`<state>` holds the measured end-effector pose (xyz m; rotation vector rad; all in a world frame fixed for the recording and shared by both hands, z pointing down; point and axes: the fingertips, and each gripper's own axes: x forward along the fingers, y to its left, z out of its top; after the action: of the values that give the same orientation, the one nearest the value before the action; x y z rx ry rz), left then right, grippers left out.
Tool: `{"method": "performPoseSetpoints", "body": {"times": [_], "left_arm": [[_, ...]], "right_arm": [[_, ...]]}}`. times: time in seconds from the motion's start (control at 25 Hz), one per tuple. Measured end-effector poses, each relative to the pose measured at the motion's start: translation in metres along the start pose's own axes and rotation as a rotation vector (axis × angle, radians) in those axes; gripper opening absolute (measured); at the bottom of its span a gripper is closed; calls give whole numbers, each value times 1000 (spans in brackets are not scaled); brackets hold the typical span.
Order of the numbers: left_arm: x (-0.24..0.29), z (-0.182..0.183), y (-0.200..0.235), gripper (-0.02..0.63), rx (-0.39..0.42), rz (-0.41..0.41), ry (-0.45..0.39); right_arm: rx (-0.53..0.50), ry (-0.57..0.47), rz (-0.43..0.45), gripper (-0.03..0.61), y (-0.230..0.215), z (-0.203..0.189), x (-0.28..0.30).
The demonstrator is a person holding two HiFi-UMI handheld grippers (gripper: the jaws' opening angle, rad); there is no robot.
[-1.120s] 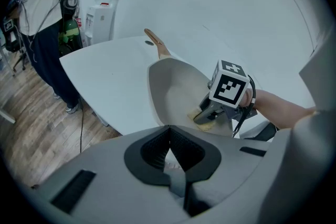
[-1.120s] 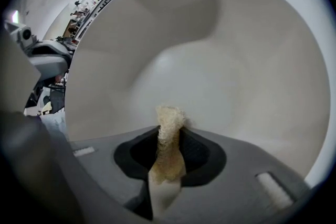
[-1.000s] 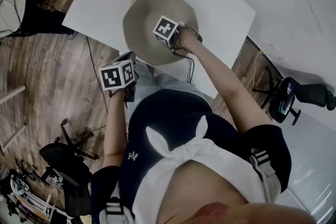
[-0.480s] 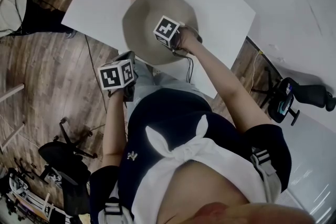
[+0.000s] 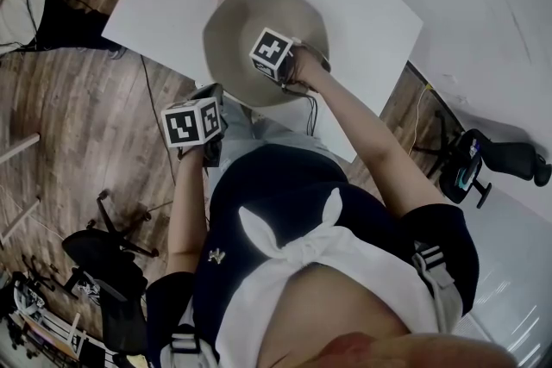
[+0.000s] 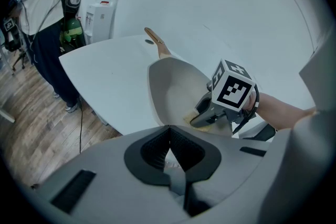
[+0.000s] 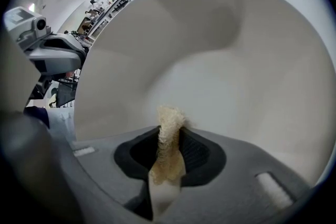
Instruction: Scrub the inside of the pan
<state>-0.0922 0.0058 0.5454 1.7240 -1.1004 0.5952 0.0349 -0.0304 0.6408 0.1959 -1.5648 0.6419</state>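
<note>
The right gripper [image 7: 170, 150] pinches a sponge [image 7: 170, 119] inside the pan [image 5: 250, 17], by the table's [image 5: 366, 9] near edge. The left gripper's [image 6: 169, 136] jaws are pressed together, holding nothing.

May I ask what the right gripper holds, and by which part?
A tan scrubbing sponge, pinched at its rear by the right gripper; its frayed tip projects toward the pan.
</note>
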Motion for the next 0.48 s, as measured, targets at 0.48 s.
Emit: {"method": "performPoseSetpoints", "body": {"times": [0.48], "left_arm": [[3, 0, 0, 5, 3, -5, 10]], "right_arm": [[109, -115, 169, 93, 30, 28, 7]]}}
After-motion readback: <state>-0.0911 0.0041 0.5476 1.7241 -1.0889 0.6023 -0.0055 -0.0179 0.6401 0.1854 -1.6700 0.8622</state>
